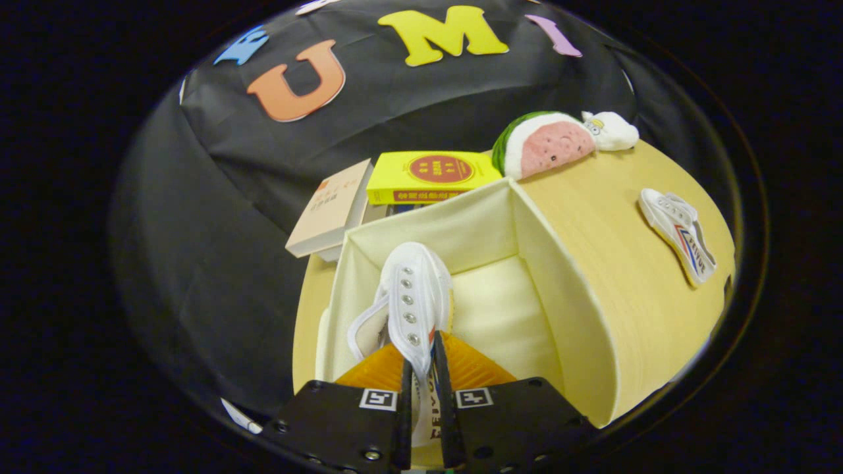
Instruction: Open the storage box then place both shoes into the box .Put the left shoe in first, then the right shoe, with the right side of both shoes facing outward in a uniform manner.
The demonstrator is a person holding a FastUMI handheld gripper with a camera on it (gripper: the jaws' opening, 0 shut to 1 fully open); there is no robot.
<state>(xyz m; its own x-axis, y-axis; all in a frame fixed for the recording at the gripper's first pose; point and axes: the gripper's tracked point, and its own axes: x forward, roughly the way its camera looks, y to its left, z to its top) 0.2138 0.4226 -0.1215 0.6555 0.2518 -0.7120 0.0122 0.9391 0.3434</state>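
1. Setting: a pale wooden table [612, 263] against a black cloth wall. The box [560, 296], cream fabric, stands open on the table, its inner floor bare to the right of the held shoe.

2. Task thing: one white shoe [415, 296] hangs inside the box, near its left wall, toe pointing away from the camera, eyelet row facing up toward the lens. It appears tilted, not yet lying flat; whether its sole touches the box floor I cannot tell.

3. Gripper [421, 375]: the fingers are drawn close together and pinch the shoe's upper edge at the heel end, the canvas sandwiched between them. Grip looks firm on thin material.

4. Judgement on step: this looks like the first shoe going in. Placement is in progress, release not yet made.

5. To do it well: lower until the sole or side rests on the floor, keep the shoe along the left wall so room stays for the second, and check that its right side faces outward before letting go. Part the fingers only once the shoe is supported, else it may flop over and spoil the orientation.

6. Outward: the second shoe [678, 234] lies on its side on the table, well apart to the right of the box.

7. Beyond the box: a yellow book [431, 174], a beige book [329, 210], a watermelon plush [546, 145] and a small white plush [609, 130] touching it.
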